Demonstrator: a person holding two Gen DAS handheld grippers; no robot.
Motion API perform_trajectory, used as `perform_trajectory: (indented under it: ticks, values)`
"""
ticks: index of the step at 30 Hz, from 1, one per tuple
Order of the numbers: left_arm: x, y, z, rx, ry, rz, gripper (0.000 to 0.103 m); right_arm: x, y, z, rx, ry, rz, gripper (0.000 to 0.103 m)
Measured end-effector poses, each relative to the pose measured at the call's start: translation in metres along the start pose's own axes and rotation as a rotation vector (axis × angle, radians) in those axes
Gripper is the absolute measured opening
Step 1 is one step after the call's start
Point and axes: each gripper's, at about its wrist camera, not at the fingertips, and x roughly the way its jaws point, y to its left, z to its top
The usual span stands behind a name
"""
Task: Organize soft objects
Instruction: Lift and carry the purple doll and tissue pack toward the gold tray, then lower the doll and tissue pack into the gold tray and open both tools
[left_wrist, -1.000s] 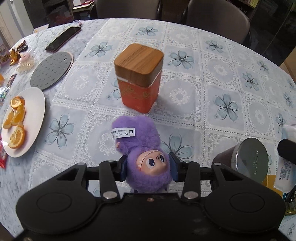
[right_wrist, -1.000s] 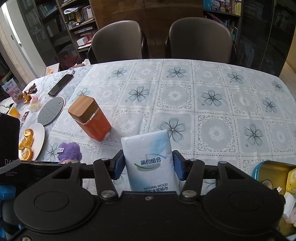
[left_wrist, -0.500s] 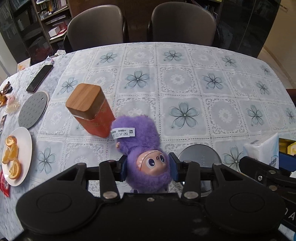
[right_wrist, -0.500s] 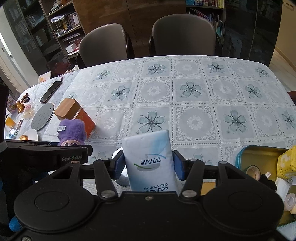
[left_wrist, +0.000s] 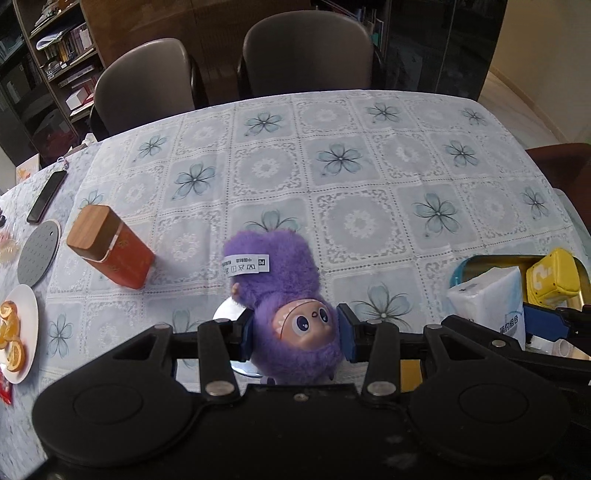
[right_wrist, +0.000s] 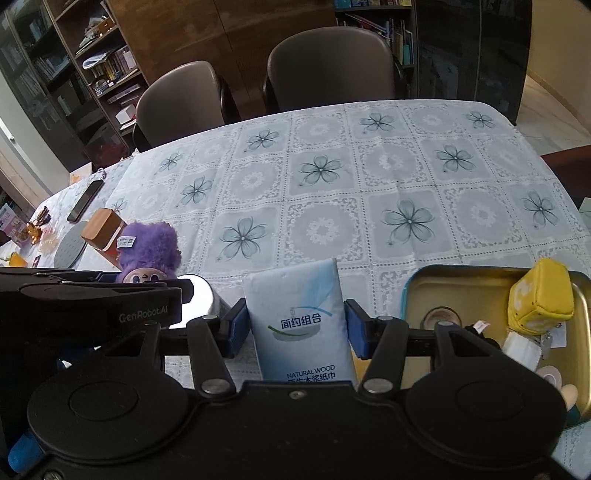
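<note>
- Left gripper (left_wrist: 295, 334): fingers clamped on the doll (left_wrist: 284, 291) at its head, face toward the camera, body and sewn-in label pointing away. It is held in the air above the bench (left_wrist: 332, 192).
- Right gripper (right_wrist: 295, 328): fingers clamped on the tissue pack (right_wrist: 299, 317), one pad on each long side, pack upright and clear of the bench.
- Landmark: the tin (right_wrist: 461, 284), gold inside with a blue rim. Judged to be the collecting place, since a yellow cube plush (right_wrist: 539, 295) already lies in it at the right end, with small oddments I cannot identify nearer the camera.
- Relative to the tin: the pack is just left of its left rim; the doll is farther left, beyond the pack. A metal can (right_wrist: 199, 295) stands below and between the two grippers, left of the tin. The orange box (left_wrist: 110, 251) is well left of the tin.
- Step in hand (my judgement): carry both soft items over to the tin; neither is over it yet.
- To do it well: move the pack first, since it is nearer, and aim for the bare left half of the tin.
- Lower until the pack rests on the tin floor before parting the fingers, so it does not tip over the rim.
- Keep the left gripper back until the right is out, to avoid the two bumping.
- Risk: the doll is gripped by fur and a rounded head; a swing could let it slip. Move it level and slowly, and clear the can.
</note>
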Motion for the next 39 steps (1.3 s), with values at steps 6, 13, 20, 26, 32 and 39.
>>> perform_trajectory:
  ticks: [6, 13, 20, 26, 32, 39]
  values:
    - [-0.001, -0.060, -0.004, 0.039, 0.014, -0.023, 0.040, -0.016, -0.055, -0.009, 0.039, 0.009, -0.009, 0.052]
    - [0.001, -0.127, -0.011, 0.089, 0.038, -0.075, 0.040, -0.038, -0.129, -0.024, 0.117, 0.013, -0.062, 0.052]
    - [0.004, -0.180, -0.017, 0.118, 0.067, -0.103, 0.040, -0.055, -0.188, -0.036, 0.188, 0.019, -0.118, 0.053]
    - [0.012, -0.211, -0.022, 0.135, 0.098, -0.103, 0.041, -0.062, -0.231, -0.042, 0.238, 0.024, -0.151, 0.053]
    - [0.025, -0.234, -0.027, 0.143, 0.143, -0.104, 0.043, -0.065, -0.261, -0.042, 0.265, 0.026, -0.171, 0.053]
    - [0.025, -0.242, -0.025, 0.144, 0.103, -0.047, 0.065, -0.061, -0.276, -0.032, 0.259, 0.019, -0.162, 0.053]
